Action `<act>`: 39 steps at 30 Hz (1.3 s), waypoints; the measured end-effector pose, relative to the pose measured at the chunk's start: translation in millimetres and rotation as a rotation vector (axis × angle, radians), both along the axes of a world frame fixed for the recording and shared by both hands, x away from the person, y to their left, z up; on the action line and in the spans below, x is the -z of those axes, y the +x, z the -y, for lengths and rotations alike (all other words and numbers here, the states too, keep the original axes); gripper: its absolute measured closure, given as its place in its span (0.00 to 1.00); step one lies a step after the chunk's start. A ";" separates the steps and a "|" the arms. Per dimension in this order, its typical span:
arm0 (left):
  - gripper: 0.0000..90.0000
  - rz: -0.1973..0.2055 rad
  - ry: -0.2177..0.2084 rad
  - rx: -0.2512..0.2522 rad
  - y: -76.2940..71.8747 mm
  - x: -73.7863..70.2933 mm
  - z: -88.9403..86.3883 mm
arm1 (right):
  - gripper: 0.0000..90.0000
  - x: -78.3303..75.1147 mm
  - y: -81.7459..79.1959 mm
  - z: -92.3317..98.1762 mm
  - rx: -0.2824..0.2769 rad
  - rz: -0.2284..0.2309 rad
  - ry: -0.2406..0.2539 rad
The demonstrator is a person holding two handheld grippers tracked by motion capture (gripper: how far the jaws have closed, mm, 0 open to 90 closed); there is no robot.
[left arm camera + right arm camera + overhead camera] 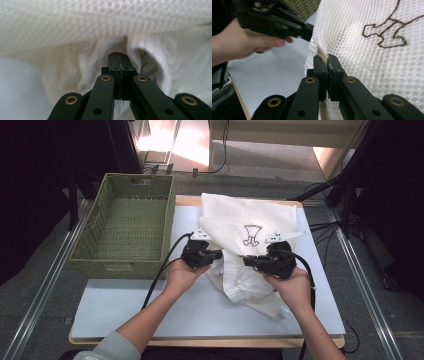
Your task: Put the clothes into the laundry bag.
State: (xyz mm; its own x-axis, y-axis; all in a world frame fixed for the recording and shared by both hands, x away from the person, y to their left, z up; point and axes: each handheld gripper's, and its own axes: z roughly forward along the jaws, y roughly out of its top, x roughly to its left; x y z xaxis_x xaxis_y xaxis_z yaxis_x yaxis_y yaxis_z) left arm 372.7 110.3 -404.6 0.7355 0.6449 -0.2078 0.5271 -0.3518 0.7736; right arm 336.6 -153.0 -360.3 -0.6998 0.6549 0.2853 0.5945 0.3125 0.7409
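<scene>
A white mesh bag (235, 215) with a brown line drawing (251, 235) lies across the middle of the table, over crumpled white cloth (245, 282). My right gripper (327, 58) is shut on the bag's beige hem, at the mesh (367, 62) edge; from above it (246, 260) is at the bag's front. My left gripper (117, 56) is shut with nothing seen between its jaws. Its tip points into folds of white cloth (92, 57) under the mesh (100, 20). In the high view it (220, 254) sits at the bag's left front edge, facing the right gripper.
A green woven basket (125, 220) stands at the table's left, holding nothing. Bare white tabletop (150, 305) stretches in front of the hands. Black cables trail from both grippers toward the near edge. Metal rails run along both sides of the table.
</scene>
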 end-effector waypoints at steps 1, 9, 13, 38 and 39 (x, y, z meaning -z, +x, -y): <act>1.00 -0.005 -0.014 0.001 -5.5 -2.3 -6.3 | 0.99 0.0 0.0 0.1 0.000 0.001 0.003; 1.00 0.006 -0.028 0.118 -43.9 -8.6 7.8 | 0.98 0.1 0.5 -2.1 0.004 -0.003 0.002; 1.00 0.011 0.054 0.130 -45.9 16.6 28.1 | 0.98 -1.0 -0.7 -2.6 0.004 0.000 0.008; 1.00 0.184 -0.021 -0.083 -2.3 36.9 78.6 | 0.99 -18.9 -8.0 -1.5 -0.046 0.011 0.117; 1.00 0.185 -0.018 -0.086 -0.4 37.2 79.7 | 0.99 -18.9 -8.4 -1.4 -0.045 0.017 0.113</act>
